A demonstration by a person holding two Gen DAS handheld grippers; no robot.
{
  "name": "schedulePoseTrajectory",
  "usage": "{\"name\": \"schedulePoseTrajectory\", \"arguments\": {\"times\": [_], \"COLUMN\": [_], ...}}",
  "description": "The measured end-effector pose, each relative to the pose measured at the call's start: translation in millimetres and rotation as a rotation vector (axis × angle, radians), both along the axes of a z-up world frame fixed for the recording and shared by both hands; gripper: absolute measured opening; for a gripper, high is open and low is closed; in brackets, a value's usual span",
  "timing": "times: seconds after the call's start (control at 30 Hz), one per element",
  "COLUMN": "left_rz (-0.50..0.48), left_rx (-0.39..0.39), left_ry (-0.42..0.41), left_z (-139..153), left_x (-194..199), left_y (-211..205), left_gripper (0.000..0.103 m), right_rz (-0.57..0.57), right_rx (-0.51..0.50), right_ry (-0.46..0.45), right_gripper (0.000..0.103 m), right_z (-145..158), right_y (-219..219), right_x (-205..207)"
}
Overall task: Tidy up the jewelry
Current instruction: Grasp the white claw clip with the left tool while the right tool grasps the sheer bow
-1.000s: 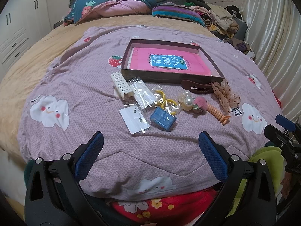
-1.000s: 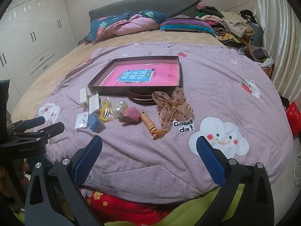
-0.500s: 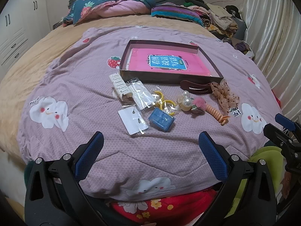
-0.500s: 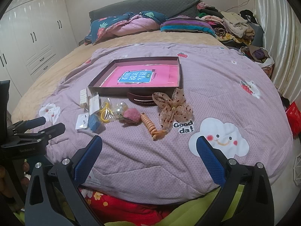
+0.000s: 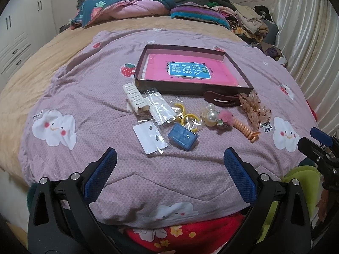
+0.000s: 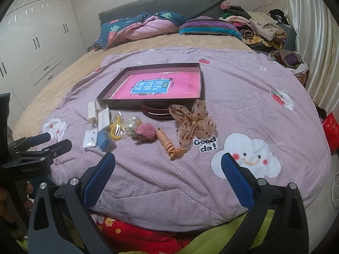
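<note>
On the quilt (image 5: 89, 97): one tray (image 5: 243, 75), two pearls (image 5: 211, 114); both grippers' fingers (image 5: 101, 171) spread

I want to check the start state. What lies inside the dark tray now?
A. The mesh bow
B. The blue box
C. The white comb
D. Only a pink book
D: the tray holds only the pink book; every accessory lies on the quilt before it.

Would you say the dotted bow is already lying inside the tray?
No, the dotted bow lies on the quilt outside the tray's near corner.
</note>
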State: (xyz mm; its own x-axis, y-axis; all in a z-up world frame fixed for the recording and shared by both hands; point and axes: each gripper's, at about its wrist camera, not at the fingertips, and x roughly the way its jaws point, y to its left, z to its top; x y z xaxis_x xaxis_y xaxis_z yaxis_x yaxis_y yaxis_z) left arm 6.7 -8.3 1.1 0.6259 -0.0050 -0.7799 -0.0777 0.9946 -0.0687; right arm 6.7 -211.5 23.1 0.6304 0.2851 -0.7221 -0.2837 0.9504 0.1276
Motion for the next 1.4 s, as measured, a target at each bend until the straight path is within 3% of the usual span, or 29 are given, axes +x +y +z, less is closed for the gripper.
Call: {"name": "schedulePoseTrajectory", "arguments": {"times": [0.67, 1.17, 1.23, 1.3, 1.4], "left_rz": [0.131, 0.161, 0.156, 0.146, 0.148], "left_rx": [-0.044, -0.217, -0.243, -0.273, -0.295], "left_ry": [0.084, 0.164, 0.162, 0.148, 0.147], "left_z": [-28.7, -71.4, -71.9, -71.7, -73.7], "left_x": [59.6, 115.0, 118.0, 121.3, 126.5], "left_y": [73.9, 110.0, 110.8, 110.7, 112.4], "left_gripper": [0.095, 0.094, 0.09, 0.078, 0.068], "right_rz": [-0.01, -0.056, -0.066, -0.072, -0.073], "right_rx": [-0.025, -0.032, -0.028, -0.026, -0.033], "right_ry": [0.02, 0.092, 0.114, 0.126, 0.143], "right_gripper": [0.099, 0.099, 0.099, 0.099, 0.099], "right_z": [-14.6, -51.6, -57.9, -63.4, -71.8], "right_y": [-6.6, -16.8, -19.6, -21.3, -23.7], "right_x": [77.3, 124.2, 128.9, 132.4, 138.2]}}
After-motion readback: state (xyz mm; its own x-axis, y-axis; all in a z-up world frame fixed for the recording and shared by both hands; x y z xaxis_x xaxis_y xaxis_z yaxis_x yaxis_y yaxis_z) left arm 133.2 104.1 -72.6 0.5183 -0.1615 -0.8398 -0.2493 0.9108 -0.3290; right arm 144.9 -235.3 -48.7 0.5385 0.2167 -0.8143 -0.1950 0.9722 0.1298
